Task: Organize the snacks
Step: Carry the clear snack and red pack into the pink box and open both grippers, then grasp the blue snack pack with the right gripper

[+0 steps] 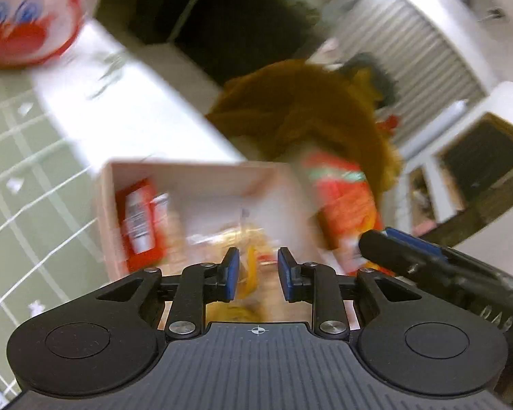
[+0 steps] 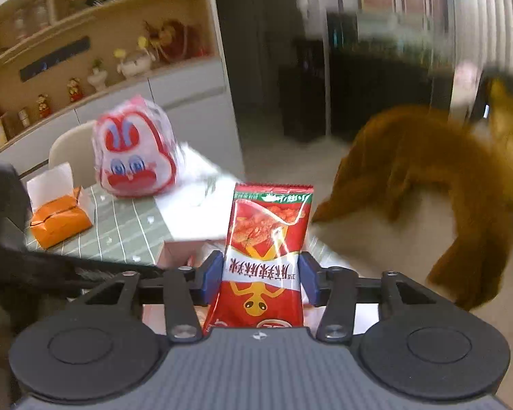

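The red snack packet (image 2: 266, 259) stood upright at the centre of the right wrist view, pinched between the two blue pads of the right gripper (image 2: 260, 278), which were closed against its sides. It was glossy, with a serrated top edge, a thin green band under that edge, a picture of fried pieces, a white strip of red characters and a yellow lizard figure near the bottom. In the left wrist view the same packet (image 1: 347, 201) showed blurred at centre right, just over the right edge of the pink box (image 1: 201, 171).

That open box sat in the middle of the left view. I could count one red packet (image 1: 138, 223) leaning against its left wall and some yellowish wrappers (image 1: 236, 239) on its floor, too smeared to number. The left gripper (image 1: 255, 275) hung over the box with its jaws part open and nothing between the pads.

Farther out, one rabbit-faced bag (image 2: 135, 157) stood in the left half of the right view on the green checked tablecloth (image 2: 126, 225), and one orange parcel (image 2: 60, 220) lay in an open white carton at far left. A brown furry thing (image 2: 427, 171) filled the right side.
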`<state>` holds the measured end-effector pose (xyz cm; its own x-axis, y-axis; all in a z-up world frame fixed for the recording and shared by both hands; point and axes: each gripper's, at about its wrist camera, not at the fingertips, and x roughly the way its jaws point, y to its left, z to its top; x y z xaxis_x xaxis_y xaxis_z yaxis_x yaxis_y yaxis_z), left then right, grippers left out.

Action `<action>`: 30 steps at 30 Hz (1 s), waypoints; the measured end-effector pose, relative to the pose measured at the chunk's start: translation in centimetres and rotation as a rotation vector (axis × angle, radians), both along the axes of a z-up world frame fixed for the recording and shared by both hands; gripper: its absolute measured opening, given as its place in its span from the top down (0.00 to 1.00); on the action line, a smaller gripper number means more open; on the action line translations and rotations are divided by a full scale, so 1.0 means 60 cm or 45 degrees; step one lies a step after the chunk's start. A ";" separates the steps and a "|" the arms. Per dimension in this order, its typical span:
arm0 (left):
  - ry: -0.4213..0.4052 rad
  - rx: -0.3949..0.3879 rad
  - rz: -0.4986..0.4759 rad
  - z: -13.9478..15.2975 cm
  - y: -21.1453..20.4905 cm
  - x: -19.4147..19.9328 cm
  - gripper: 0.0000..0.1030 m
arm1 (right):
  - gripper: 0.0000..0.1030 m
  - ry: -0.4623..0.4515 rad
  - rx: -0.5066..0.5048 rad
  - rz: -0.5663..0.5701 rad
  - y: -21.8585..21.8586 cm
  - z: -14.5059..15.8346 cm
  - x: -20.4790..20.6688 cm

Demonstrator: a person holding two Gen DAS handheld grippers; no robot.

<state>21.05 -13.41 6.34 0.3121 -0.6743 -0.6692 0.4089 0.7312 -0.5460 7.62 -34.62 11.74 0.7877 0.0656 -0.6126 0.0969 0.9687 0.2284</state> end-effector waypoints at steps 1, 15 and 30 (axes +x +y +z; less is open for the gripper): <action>0.015 -0.020 0.015 -0.009 0.010 -0.001 0.73 | 0.52 0.039 0.042 0.005 -0.004 -0.020 0.014; 0.011 0.211 0.738 -0.028 0.349 -0.130 0.73 | 0.45 0.069 -0.128 0.213 0.101 -0.095 -0.095; -0.155 0.445 0.391 -0.063 0.289 -0.179 0.70 | 0.42 0.289 0.020 0.320 0.195 -0.172 -0.157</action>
